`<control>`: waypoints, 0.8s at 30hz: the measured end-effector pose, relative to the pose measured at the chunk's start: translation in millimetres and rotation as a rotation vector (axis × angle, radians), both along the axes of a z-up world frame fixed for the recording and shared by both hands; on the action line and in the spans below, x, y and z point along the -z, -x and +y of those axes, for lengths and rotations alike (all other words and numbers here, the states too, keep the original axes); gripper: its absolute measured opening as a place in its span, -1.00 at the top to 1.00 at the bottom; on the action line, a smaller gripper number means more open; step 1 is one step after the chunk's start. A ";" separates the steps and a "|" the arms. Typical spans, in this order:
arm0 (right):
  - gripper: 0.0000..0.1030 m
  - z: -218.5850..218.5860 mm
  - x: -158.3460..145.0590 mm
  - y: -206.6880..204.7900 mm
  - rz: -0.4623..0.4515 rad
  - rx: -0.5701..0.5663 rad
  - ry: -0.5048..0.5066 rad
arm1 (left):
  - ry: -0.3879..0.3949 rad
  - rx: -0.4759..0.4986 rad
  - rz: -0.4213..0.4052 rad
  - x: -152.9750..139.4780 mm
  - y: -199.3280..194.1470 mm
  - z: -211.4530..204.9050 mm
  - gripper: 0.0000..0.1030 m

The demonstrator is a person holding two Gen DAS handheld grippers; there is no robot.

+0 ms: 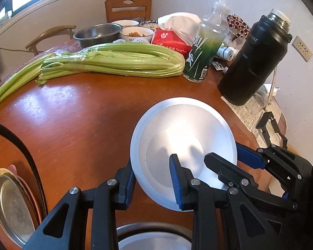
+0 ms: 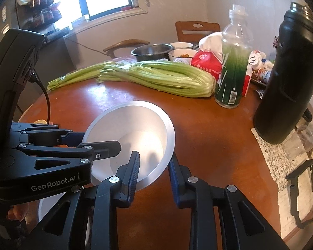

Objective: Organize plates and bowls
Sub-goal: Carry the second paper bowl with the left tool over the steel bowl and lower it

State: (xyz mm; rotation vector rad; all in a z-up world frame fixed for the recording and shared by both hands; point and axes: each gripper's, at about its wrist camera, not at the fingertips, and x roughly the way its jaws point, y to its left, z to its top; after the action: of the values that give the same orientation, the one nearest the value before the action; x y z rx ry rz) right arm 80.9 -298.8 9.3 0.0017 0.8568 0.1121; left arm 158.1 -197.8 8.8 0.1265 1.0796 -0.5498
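White round plastic bowl (image 1: 183, 137) hangs tilted, seemingly clear of the brown wooden table (image 1: 77, 114), left gripper (image 1: 152, 179) and right gripper (image 2: 154, 166) each clamped on its rim.

A shallow round white plastic bowl (image 1: 183, 137) (image 2: 135, 133) sits tilted above the glossy brown wooden table (image 1: 77, 120) (image 2: 208, 137), empty, mouth upward, its opposite rims clamped between gripper fingers.
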 end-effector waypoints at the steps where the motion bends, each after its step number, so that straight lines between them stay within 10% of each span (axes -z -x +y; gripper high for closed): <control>1: 0.43 2.6 -1.9 1.8 -0.003 -0.003 0.002 | 0.003 -0.001 -0.002 -2.1 2.2 2.9 0.41; 24: 0.40 67.2 -34.3 55.3 -0.082 -0.117 0.025 | 0.049 -0.081 -0.067 -35.8 65.6 72.8 0.40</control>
State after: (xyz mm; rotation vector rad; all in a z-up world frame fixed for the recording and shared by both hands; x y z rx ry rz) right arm 25.6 -231.7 43.6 -0.0757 0.7757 0.2096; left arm 92.6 -125.0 44.6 0.0580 1.0011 -0.4954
